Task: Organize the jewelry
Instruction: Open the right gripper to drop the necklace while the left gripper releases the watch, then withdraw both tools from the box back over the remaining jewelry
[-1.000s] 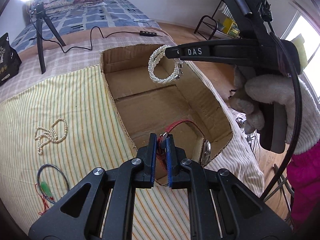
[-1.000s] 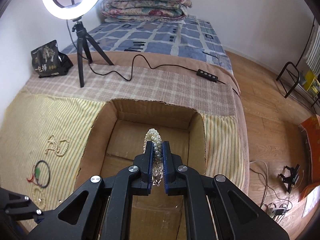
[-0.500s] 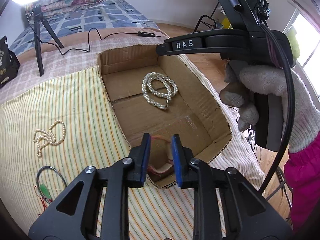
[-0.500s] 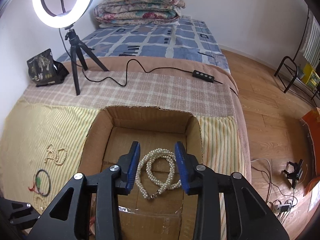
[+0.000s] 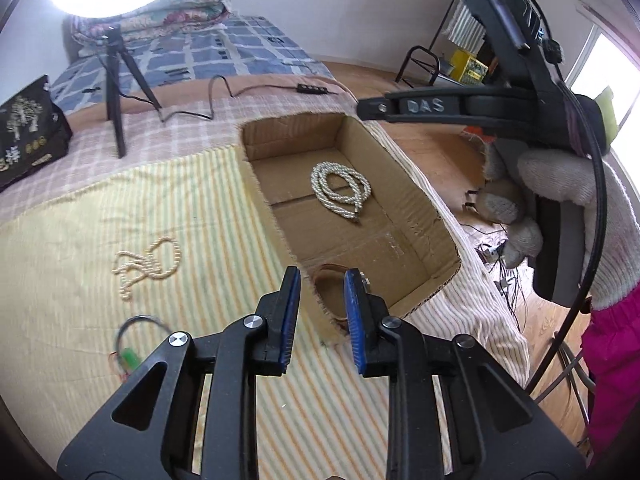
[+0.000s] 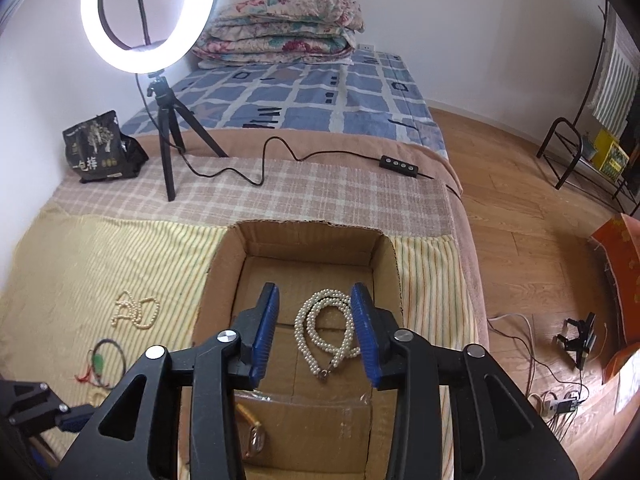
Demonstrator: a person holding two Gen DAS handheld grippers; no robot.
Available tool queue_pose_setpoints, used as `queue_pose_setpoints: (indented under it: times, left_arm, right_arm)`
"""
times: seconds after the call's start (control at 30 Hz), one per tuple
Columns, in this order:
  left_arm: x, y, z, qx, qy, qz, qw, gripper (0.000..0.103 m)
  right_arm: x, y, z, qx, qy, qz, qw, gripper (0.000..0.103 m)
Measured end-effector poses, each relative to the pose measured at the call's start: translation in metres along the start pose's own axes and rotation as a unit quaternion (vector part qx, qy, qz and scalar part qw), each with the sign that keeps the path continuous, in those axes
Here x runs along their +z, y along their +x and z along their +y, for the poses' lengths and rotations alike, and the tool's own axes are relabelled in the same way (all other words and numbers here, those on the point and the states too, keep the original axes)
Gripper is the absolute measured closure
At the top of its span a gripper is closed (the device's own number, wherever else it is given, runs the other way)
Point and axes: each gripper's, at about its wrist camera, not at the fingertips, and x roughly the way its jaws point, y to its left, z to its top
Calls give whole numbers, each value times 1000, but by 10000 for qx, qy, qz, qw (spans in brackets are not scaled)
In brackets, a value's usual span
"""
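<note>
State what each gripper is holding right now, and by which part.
Nothing is held. The left gripper and right gripper both stand with jaws open; the pearl necklace lies loose in the cardboard box.

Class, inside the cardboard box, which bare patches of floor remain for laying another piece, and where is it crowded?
In the cardboard box, bare floor lies between the far wall and the white pearl necklace, and in the middle between that necklace and the red strap. The near-left corner, around the strap, is crowded. Both the left claw and right claw are open.
</note>
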Motion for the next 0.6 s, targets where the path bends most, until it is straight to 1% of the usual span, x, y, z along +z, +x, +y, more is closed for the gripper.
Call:
queue_pose_setpoints:
  times: [0.07,0.17,0.2,0.23,0.27,0.3,0.43,0.47,0.5,0.57,0.6]
  left_arm:
    - [-1,-12,7,18,-35,-48,10000,81]
    - [-3,-31,19,106,-44,-157,9998,81]
    - [-4,-39,24,154,-53,-205,9997,82]
    - [-5,-47,30,195,-74,-252,9995,82]
    - [-6,-53,36,217,-97,-282,9993,82]
    - [-7,-59,43,223,-133,-301,9992,81]
    - [-13,-86,77,267,-295,-384,9985,81]
    - [-16,-94,87,322,-322,-405,9981,79]
    - [-17,-99,95,365,-344,-416,9979,71]
    - [-21,-112,114,476,-412,-438,9971,64]
    - [-22,-116,122,536,-446,-435,9966,64]
  right_arm:
    - [-1,-13,5,-70,33,-90,9999,53]
    - [-3,-31,14,-67,76,-179,9998,53]
    - [-5,-39,19,-101,80,-221,9997,50]
    - [-6,-43,22,-136,83,-248,9996,47]
    - [-8,-50,26,-194,92,-285,9994,37]
    - [-10,-56,30,-228,97,-317,9992,31]
    - [-21,-79,49,-231,68,-356,9991,24]
    - [-25,-82,54,-234,49,-339,9991,22]
    - [-29,-86,60,-234,22,-329,9992,22]
    - [-38,-91,74,-173,-97,-238,9995,22]
    - [-43,-92,79,-136,-141,-203,9996,22]
